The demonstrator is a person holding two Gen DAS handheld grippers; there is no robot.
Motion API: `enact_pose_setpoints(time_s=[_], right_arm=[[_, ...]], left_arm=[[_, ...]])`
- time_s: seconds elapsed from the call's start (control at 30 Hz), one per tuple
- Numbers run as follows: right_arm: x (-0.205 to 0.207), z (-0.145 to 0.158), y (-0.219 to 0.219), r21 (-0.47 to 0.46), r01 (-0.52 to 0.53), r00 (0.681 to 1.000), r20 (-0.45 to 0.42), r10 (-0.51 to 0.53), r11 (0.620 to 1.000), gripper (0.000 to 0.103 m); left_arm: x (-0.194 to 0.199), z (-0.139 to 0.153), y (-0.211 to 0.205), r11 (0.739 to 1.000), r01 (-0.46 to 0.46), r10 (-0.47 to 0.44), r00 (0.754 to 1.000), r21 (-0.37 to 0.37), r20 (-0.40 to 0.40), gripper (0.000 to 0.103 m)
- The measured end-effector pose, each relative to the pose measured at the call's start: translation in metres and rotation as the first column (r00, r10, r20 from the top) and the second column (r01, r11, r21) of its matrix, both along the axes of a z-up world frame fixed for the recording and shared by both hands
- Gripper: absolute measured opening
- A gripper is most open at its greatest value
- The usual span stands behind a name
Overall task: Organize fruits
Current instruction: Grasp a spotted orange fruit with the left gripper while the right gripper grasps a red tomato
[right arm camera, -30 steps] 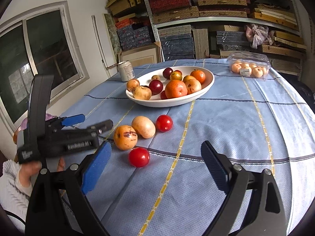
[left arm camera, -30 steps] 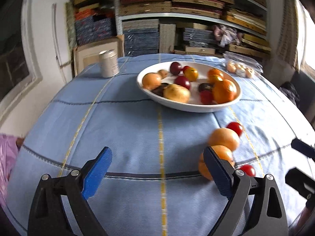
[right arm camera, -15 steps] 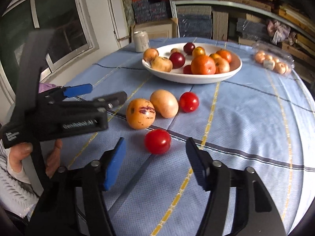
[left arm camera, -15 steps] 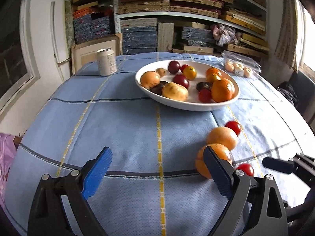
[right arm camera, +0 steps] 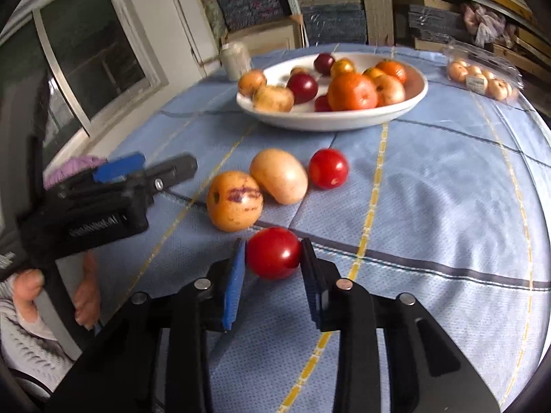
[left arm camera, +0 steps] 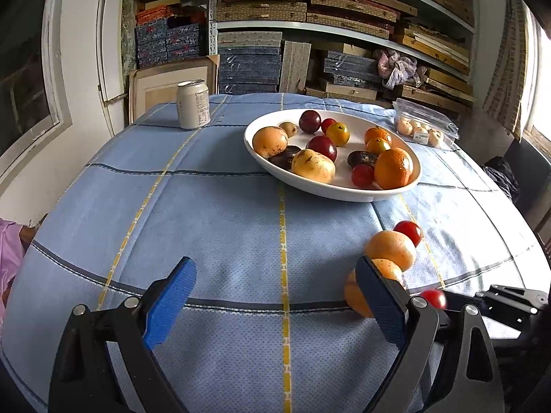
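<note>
Right gripper (right arm camera: 273, 253) closed around the near red tomato (right arm camera: 273, 253), jaws just drawn in from wide, blue pads (right arm camera: 234, 285) meeting the fruit on both flanks near its widest girth. Tomato resting on the blue tablecloth (right arm camera: 447, 206), nearest of four loose fruits, just in front of the speckled orange fruit (right arm camera: 235, 200) and apparently a little apart from it; beyond these, a pale oval fruit (right arm camera: 279, 175) touching the speckled one, and a second red tomato (right arm camera: 328, 168) just beside that. White bowl (right arm camera: 327, 122) farther back, already holding a mixed heap.

Left gripper (left arm camera: 272, 296) spread wide, nothing between the pads, hovering over bare cloth to the left of the loose group; seen also at the left edge of the right wrist view, held in a hand (right arm camera: 86, 296).

For a sound grip: squeeze kept light, since soft skin likely bruises or splits; pads kept level with the equator so the round body cannot pop forward or upward; lift taken straight up before any swing toward the bowl, to clear the speckled fruit; release low over an open patch of the bowl, probably the near rim, so that stacked fruit stays put.

Orientation of the held tomato: almost spherical, no marked long axis, stem end not discernible, so approach angle matters little. Contrast with the pale oval fruit, long axis lying flat on the cloth and running from upper left to lower right in the right wrist view, best pinched across its short width
</note>
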State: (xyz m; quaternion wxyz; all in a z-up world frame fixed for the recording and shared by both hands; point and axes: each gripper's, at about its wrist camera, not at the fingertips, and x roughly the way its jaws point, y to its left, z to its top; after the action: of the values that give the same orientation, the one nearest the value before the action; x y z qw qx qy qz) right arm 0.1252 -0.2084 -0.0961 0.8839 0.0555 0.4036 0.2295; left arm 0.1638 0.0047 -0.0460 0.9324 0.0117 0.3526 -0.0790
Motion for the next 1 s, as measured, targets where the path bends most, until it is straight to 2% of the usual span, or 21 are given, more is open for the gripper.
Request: enact_pose_setpoints(time_s=[0.1, 0.23, 0.33, 0.43, 0.5, 0.57, 0.67, 0.9, 0.97, 1.0], right_arm=[[-0.011, 0.013, -0.030, 0.043, 0.085, 0.994, 0.063, -0.087, 0.995, 0.031], [-0.011, 0.019, -0.070, 0.136, 0.206, 0.974, 0.067, -0.216, 0.969, 0.031], [-0.009, 0.017, -0.075, 0.161, 0.213, 0.974, 0.048, -0.223, 0.964, 0.031], [-0.008, 0.018, -0.070, 0.150, 0.191, 0.978, 0.052, -0.201, 0.970, 0.032], [-0.009, 0.018, -0.070, 0.153, 0.195, 0.977, 0.054, -0.205, 0.969, 0.032], [-0.010, 0.018, -0.070, 0.159, 0.203, 0.976, 0.053, -0.213, 0.966, 0.032], [-0.011, 0.018, -0.070, 0.162, 0.198, 0.976, 0.053, -0.209, 0.967, 0.033], [-0.011, 0.015, -0.066, 0.137, 0.188, 0.980, 0.039, -0.195, 0.972, 0.033], [-0.010, 0.010, -0.061, 0.109, 0.170, 0.985, 0.012, -0.173, 0.979, 0.033], [-0.011, 0.007, -0.059, 0.095, 0.162, 0.987, 0.001, -0.162, 0.982, 0.033]], left_arm=[[-0.004, 0.002, -0.004, 0.999, 0.036, -0.036, 0.999, -0.015, 0.015, 0.094], [-0.014, 0.000, -0.025, 0.991, 0.131, -0.131, 0.991, 0.007, 0.026, 0.094], [-0.018, -0.004, -0.044, 0.980, 0.197, -0.198, 0.980, 0.040, 0.019, 0.094], [-0.017, -0.010, -0.055, 0.973, 0.217, -0.219, 0.976, 0.074, 0.007, 0.094], [-0.014, -0.013, -0.056, 0.971, 0.228, -0.228, 0.974, 0.067, -0.013, 0.085], [-0.007, -0.018, -0.055, 0.971, 0.235, -0.232, 0.971, 0.048, -0.055, 0.062], [-0.001, -0.022, -0.050, 0.973, 0.230, -0.228, 0.969, 0.011, -0.090, 0.056], [0.007, -0.027, -0.053, 0.971, 0.241, -0.239, 0.963, -0.001, -0.124, 0.056], [0.011, -0.029, -0.052, 0.970, 0.243, -0.242, 0.961, -0.011, -0.135, 0.046], [0.012, -0.030, -0.051, 0.970, 0.242, -0.243, 0.960, -0.019, -0.140, 0.046]])
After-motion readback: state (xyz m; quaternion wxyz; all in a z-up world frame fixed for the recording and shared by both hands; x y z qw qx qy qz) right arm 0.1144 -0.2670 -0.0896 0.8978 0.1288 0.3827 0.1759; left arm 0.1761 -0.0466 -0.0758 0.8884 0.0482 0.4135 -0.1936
